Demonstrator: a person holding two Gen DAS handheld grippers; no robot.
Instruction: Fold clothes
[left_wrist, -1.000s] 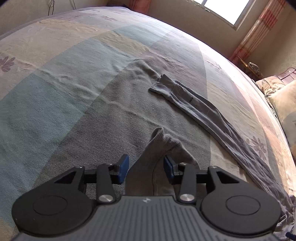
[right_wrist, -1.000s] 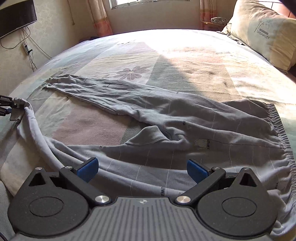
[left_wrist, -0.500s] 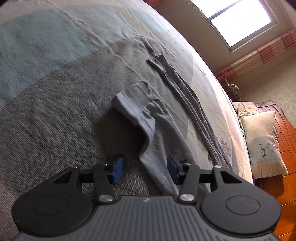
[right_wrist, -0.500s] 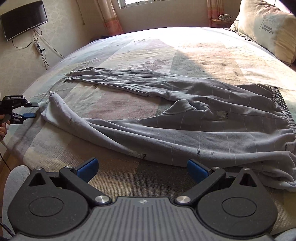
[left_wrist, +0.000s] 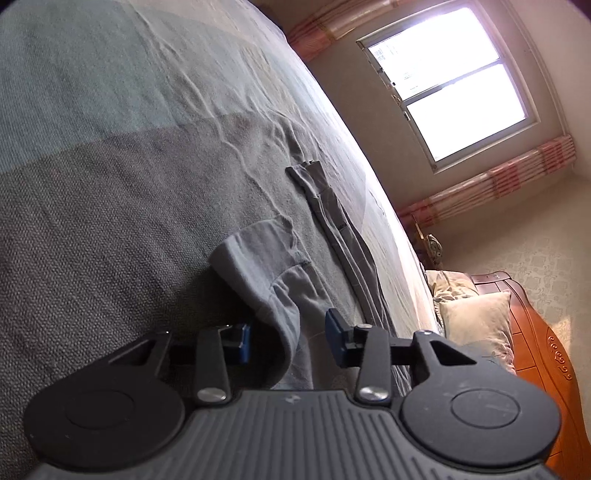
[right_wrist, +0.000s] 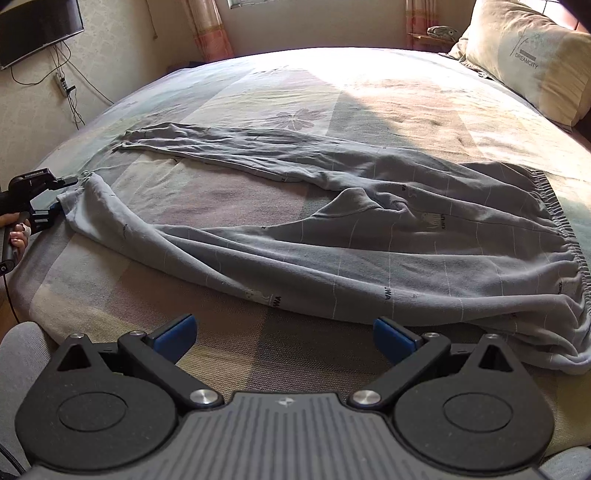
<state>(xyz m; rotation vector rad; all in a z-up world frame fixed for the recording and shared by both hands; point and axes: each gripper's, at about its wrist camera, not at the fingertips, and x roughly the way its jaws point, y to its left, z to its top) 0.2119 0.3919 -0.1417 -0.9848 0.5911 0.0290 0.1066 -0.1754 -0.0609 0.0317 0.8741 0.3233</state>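
Spread lengthwise across a bed (right_wrist: 369, 110) with a patchwork cover lies a pair of grey trousers (right_wrist: 369, 236), waistband (right_wrist: 561, 236) toward the right of the right wrist view and both legs stretching to the left, with a gap between them. The farther leg (left_wrist: 332, 221) lies flat and narrow. The nearer leg's cuff (left_wrist: 258, 266) is rumpled and sits at the left hand-held gripper (left_wrist: 288, 339). Its jaws have just been closing, and cloth of that leg runs between the blue pads (left_wrist: 242, 341), yet a gap shows on each side, so they do not pinch it. From the right wrist view this gripper (right_wrist: 51, 201) sits at the bed's left edge, held by a hand (right_wrist: 18, 240). The right hand-held gripper (right_wrist: 282, 338) hovers with jaws spread wide, nothing between them, just short of the trousers' near edge. A pillow (right_wrist: 532, 59) rests at the far right, and a window (left_wrist: 447, 81) is bright beyond the bed.
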